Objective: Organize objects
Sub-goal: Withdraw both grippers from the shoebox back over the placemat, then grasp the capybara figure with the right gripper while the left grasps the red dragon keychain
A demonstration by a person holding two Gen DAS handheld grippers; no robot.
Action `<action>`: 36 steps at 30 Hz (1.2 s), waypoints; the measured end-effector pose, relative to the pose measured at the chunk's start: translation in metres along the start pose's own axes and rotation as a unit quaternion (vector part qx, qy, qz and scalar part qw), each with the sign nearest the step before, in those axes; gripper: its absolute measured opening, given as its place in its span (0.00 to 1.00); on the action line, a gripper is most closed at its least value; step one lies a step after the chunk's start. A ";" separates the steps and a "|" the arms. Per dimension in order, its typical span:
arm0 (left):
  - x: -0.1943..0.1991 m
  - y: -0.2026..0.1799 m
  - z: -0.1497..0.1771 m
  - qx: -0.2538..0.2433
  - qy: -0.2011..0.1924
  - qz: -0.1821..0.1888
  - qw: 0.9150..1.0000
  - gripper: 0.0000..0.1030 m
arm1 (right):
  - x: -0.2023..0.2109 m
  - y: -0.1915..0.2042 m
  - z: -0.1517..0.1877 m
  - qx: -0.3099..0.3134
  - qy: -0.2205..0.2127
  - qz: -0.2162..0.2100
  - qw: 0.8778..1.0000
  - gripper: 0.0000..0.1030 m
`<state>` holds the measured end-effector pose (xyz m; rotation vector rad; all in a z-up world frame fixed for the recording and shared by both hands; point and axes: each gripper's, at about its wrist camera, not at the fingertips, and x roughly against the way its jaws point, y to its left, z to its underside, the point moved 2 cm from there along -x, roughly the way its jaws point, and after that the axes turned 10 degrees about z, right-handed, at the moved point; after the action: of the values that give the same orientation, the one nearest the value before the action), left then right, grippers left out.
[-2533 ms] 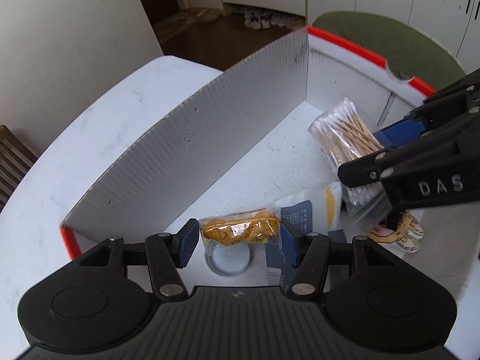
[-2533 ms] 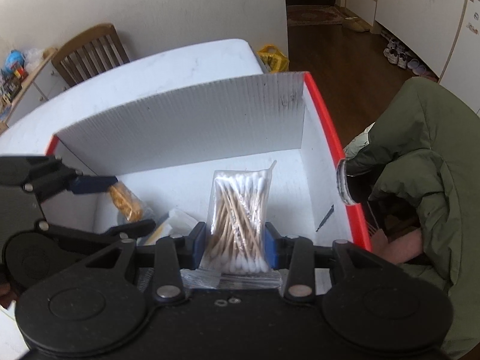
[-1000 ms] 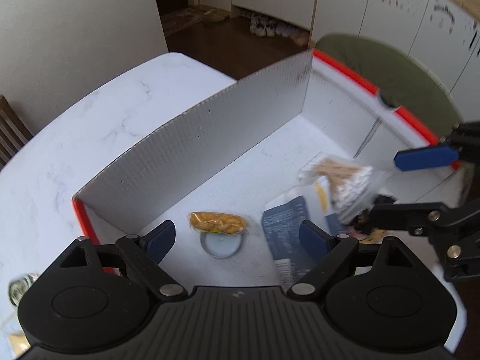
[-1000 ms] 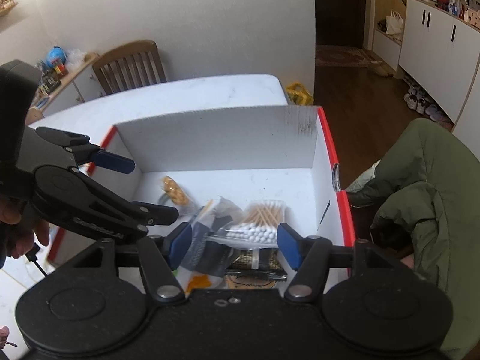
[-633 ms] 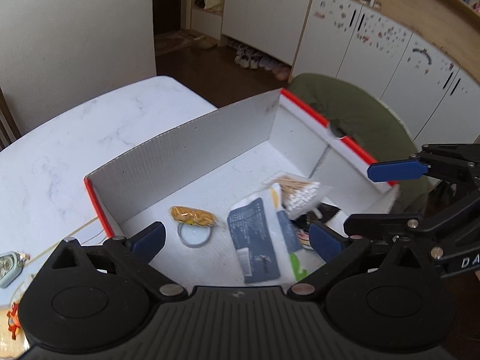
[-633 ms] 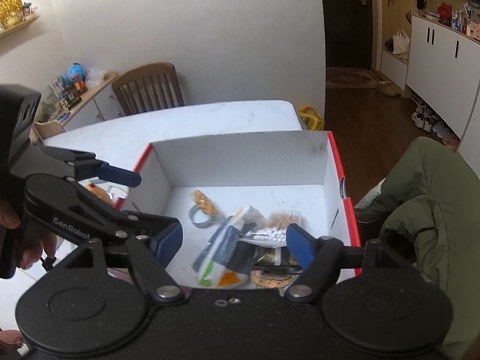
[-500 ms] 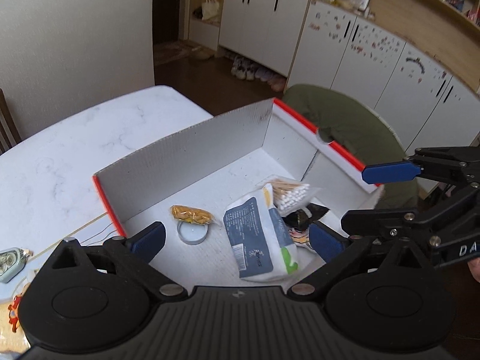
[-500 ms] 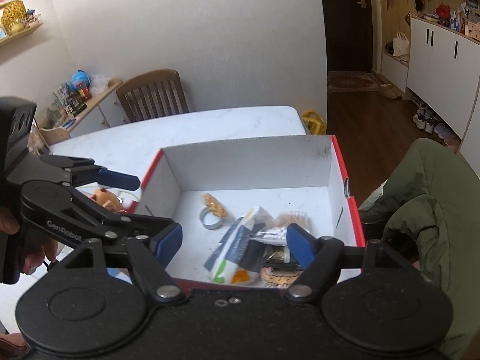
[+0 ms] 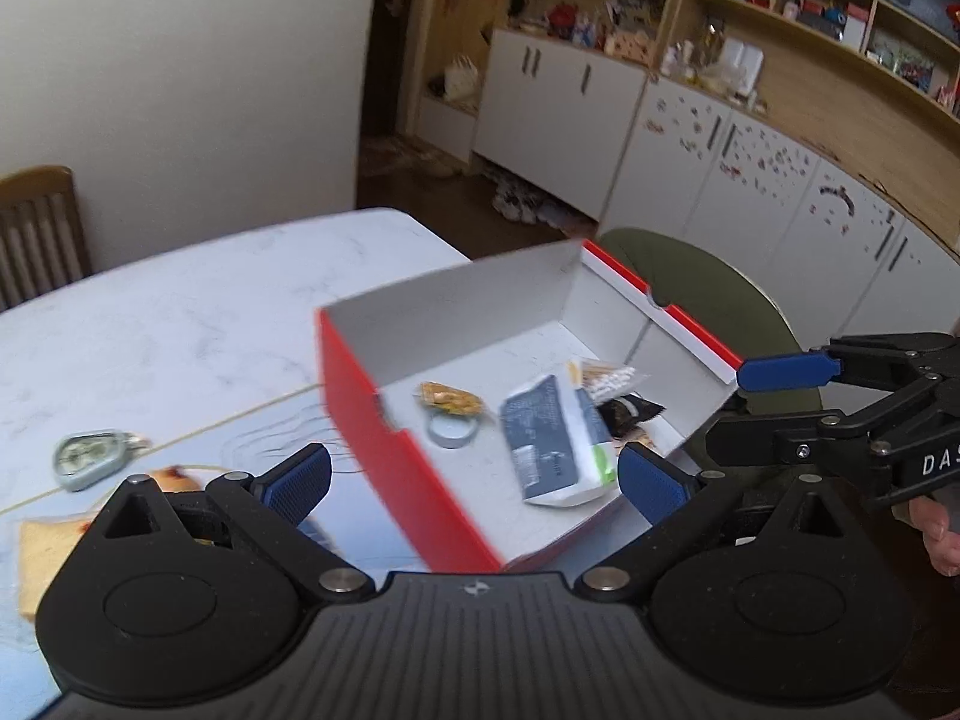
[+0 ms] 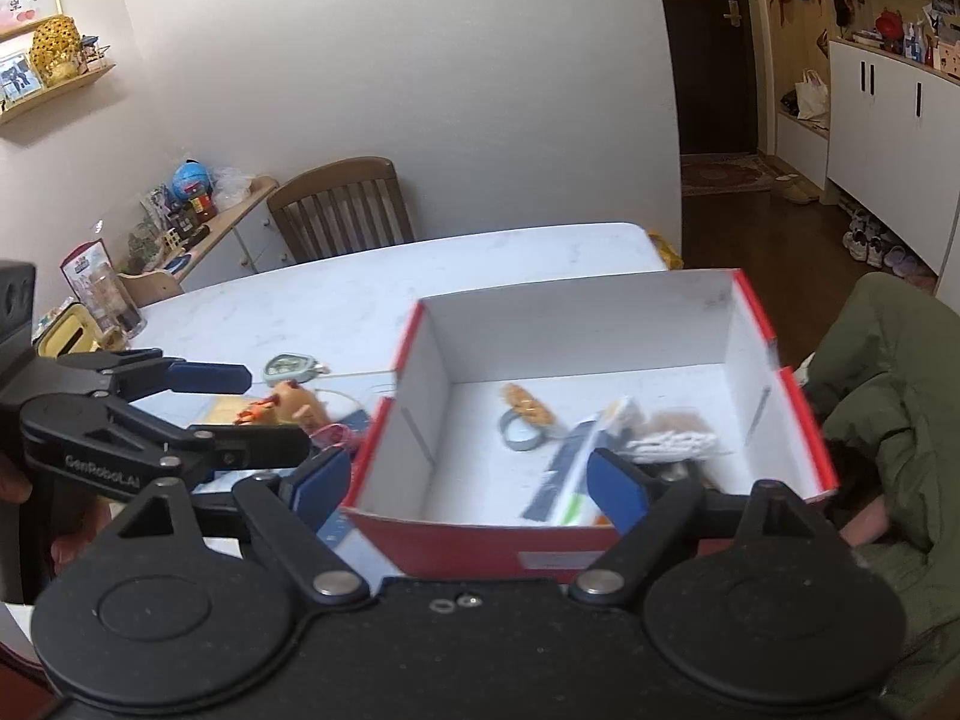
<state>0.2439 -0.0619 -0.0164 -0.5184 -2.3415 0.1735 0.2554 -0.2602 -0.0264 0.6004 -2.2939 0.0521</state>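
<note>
A red box [image 9: 384, 420] with a white inside stands on the white table [image 9: 180, 312]; it also shows in the right wrist view [image 10: 480, 534]. Inside lie an orange snack packet [image 9: 450, 399], a tape ring [image 9: 451, 432], a blue-white pouch [image 9: 555, 444] and a bag of cotton swabs [image 9: 606, 375]. My left gripper [image 9: 474, 480] is open and empty, held back above the box's near corner. My right gripper [image 10: 468, 489] is open and empty above the box's front wall.
Left of the box lie a small grey-green tin [image 9: 90, 459], a string, a toy figure [image 10: 288, 408] and a tan card [image 9: 42, 552]. A wooden chair [image 10: 342, 210] stands behind the table. A green coat [image 10: 888, 396] hangs at the right.
Both grippers let go of the snack packet and the cotton swabs inside the box, opened, and pulled back and up. The left gripper has swung left over the box's corner.
</note>
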 end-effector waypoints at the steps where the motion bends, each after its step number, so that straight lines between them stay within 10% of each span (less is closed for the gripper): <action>1: 0.007 0.003 0.003 0.000 -0.005 -0.002 1.000 0.99 | 0.000 0.006 0.001 0.000 0.001 -0.002 1.000 0.84; 19: 0.102 0.101 0.070 0.017 -0.029 -0.064 0.997 0.99 | -0.022 0.123 0.017 0.021 0.030 -0.027 0.999 0.86; 36: 0.098 0.185 0.098 -0.009 -0.016 -0.104 0.994 0.99 | -0.077 0.185 0.008 0.038 0.056 0.004 0.998 0.86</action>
<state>0.1706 0.1491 -0.0758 -0.2787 -2.4122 0.0633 0.2158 -0.0660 -0.0587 0.6114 -2.1936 0.1731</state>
